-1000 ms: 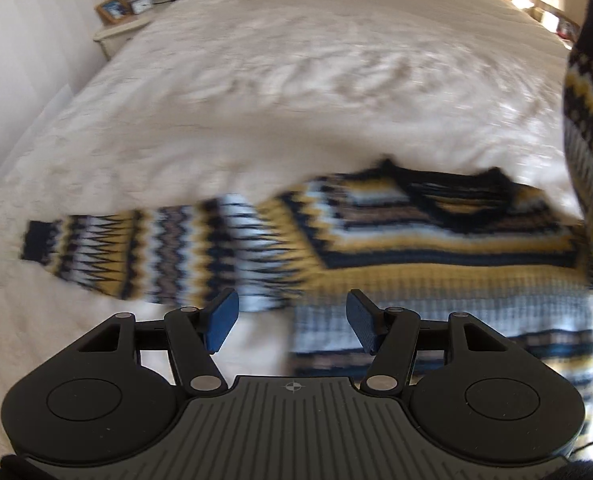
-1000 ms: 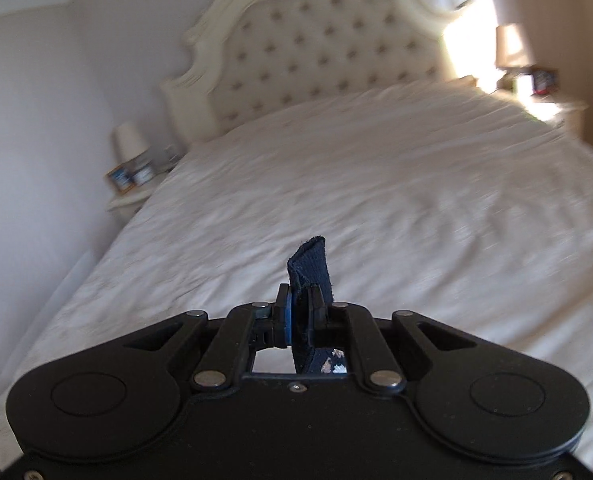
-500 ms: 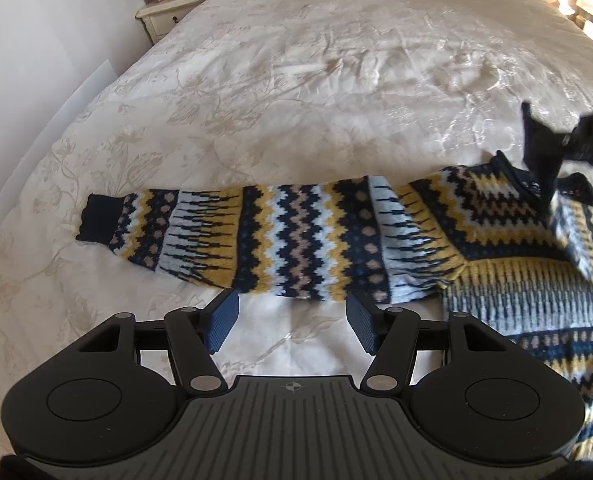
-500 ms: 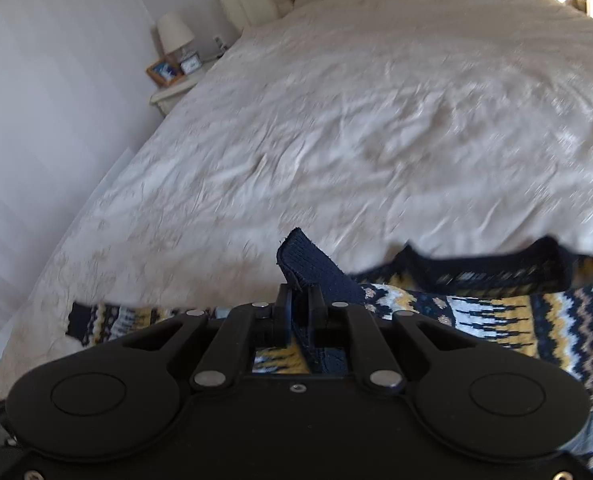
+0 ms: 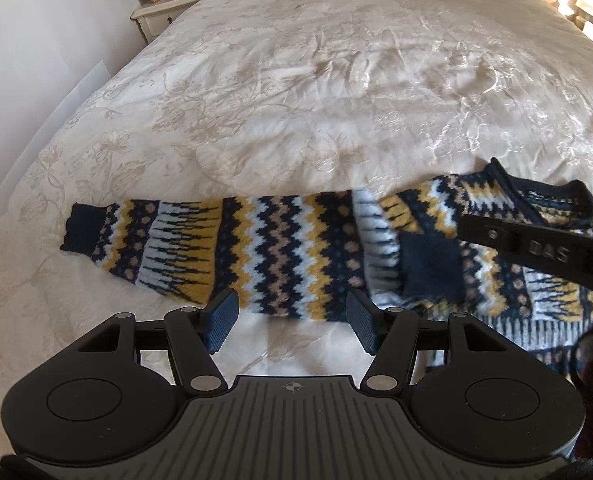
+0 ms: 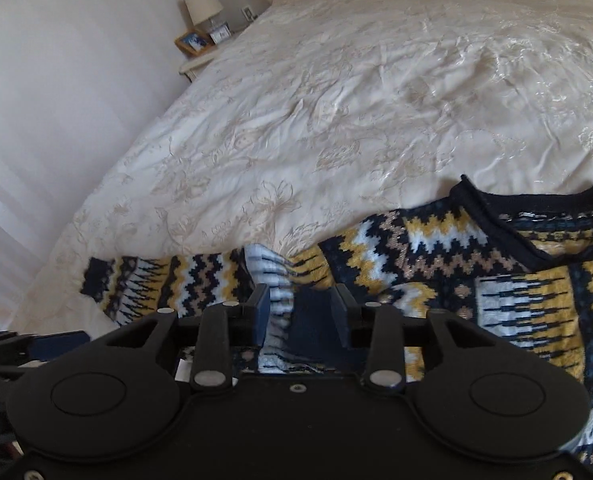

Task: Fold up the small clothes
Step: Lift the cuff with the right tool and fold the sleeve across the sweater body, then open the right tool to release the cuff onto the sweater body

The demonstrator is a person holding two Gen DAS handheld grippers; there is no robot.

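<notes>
Since a second ago the right gripper [image 6: 299, 312] has come down from over the bare bed to the sweater [image 5: 288, 256], bringing the folded sleeve's navy cuff [image 5: 432, 264] onto the sweater's body; its jaws, then clamped on that cuff, are now opening, with the cuff lying between the pads but no longer pinched. The left gripper [image 5: 292, 320] has slid left along the near edge and now hangs over the outstretched sleeve [image 5: 200, 252].

Beyond the sweater the cream bedspread [image 5: 316, 92] runs far and wide with nothing on it, up to the nightstand [image 5: 164, 12] at the far left. To the left the bed edge falls away beside the white wall [image 6: 56, 92].

Only the left wrist view shows the whole outstretched sleeve, its dark cuff [image 5: 84, 228] pointing left, and the right gripper's black body coming in from the right. Only the right wrist view shows the neckline [image 6: 536, 208] up close and the lamp [image 6: 202, 2] on the nightstand.

Half-open and empty, the left gripper's blue pads [image 5: 222, 322] sit just near of the sleeve's near edge, one at each side of its zigzag band.
</notes>
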